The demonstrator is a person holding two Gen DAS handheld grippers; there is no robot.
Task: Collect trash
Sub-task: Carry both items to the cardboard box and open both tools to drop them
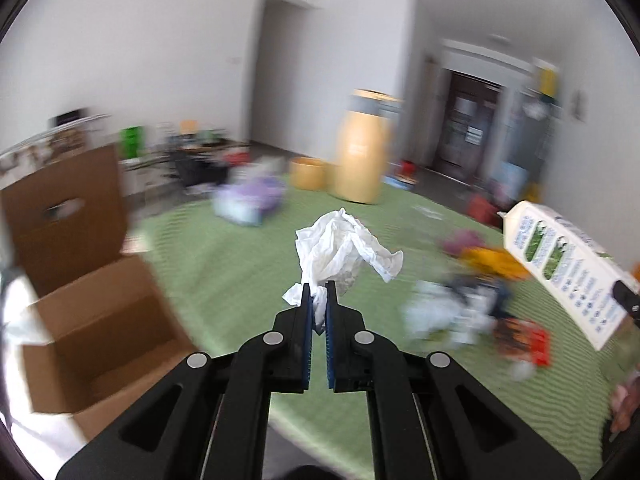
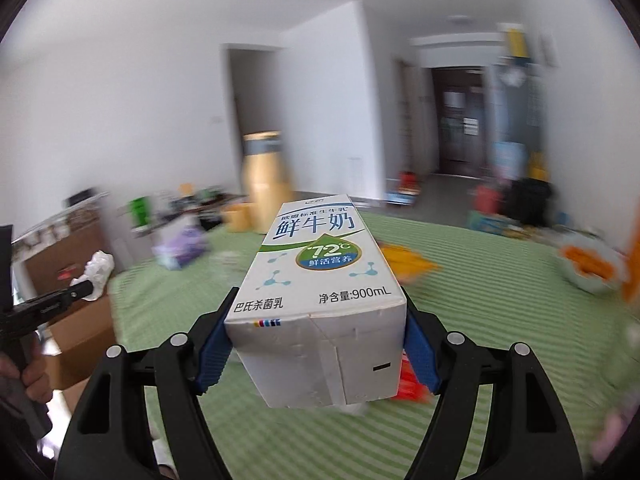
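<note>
crumpled white tissue (image 1: 340, 248), boxy milk carton (image 2: 320, 300), ribbed green mat (image 1: 240, 264)

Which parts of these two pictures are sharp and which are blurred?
Left wrist view: the left gripper and its crumpled tissue are sharp; the cardboard box and green mat smear. Right wrist view: the right gripper and milk carton are crisp, the room behind blurred.

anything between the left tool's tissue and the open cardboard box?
Only bare green mat between the tissue and the cardboard box, seen in the left wrist view.
</note>
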